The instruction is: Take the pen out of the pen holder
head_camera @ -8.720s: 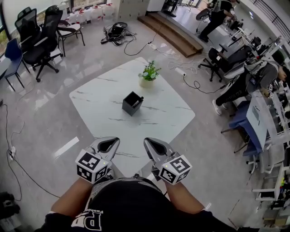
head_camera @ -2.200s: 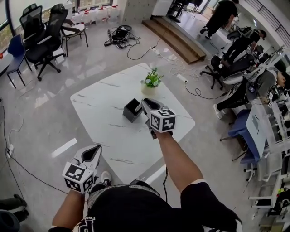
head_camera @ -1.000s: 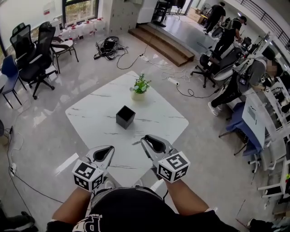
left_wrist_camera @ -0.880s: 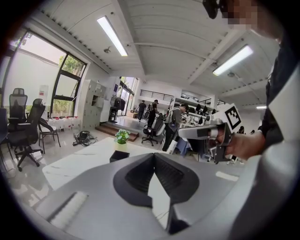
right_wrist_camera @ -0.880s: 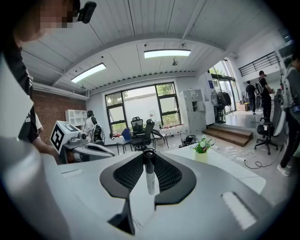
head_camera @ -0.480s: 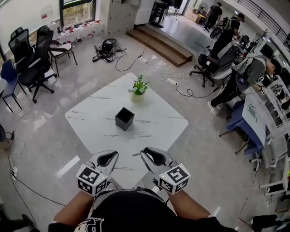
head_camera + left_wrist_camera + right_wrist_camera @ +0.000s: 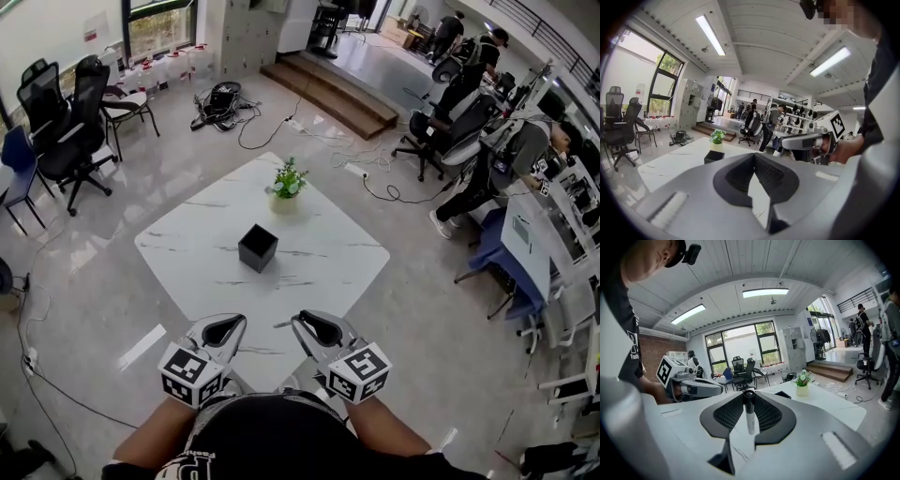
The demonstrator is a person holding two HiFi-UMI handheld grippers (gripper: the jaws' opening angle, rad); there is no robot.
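Right tongs (image 7: 748,397) pinch slim pen (image 7: 749,420); left tongs (image 7: 753,159) pressed together; black cubic pen holder (image 7: 257,247).

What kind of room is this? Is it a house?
Probably an open office or workshop, not a house: rolling office chairs, people sitting at desks along the right, and cables lying on the shiny floor.

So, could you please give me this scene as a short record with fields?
right claw: shut on the pen, close to the person's body
left claw: shut, nothing in it
pen: out of the pen holder
pen holder: black, mid-table, apart from both claws
plant: potted, beyond the pen holder
table: white, marble pattern
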